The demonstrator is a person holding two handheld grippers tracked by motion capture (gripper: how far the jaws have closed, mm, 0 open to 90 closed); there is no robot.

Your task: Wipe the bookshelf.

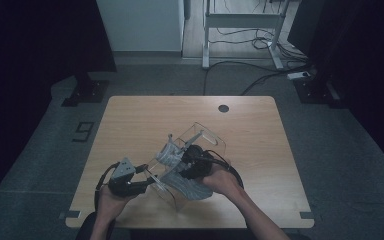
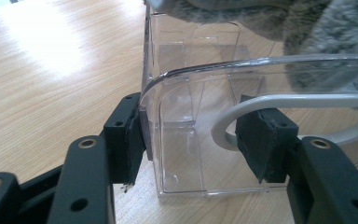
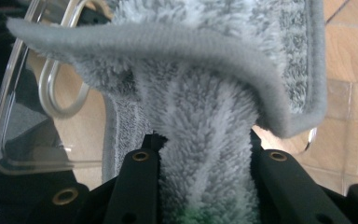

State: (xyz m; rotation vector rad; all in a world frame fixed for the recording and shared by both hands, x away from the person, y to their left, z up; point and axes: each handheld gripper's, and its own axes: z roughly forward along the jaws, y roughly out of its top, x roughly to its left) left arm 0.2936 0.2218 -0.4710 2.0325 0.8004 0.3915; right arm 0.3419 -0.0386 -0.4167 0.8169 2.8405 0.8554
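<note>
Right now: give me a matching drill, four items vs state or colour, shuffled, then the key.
1. left gripper
2. right gripper
3. clear plastic container
4. table

A. light wood, bears everything
B. shut on grey fluffy towel
C. see-through, tipped on its side
D. clamps a clear wall at the container's end

Pairs: 1-D, 2-B, 3-C, 4-A

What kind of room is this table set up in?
Probably a lab or recording workspace: a bare wooden table on grey carpet, cables trailing across the floor, and a white metal frame stand behind.
</note>
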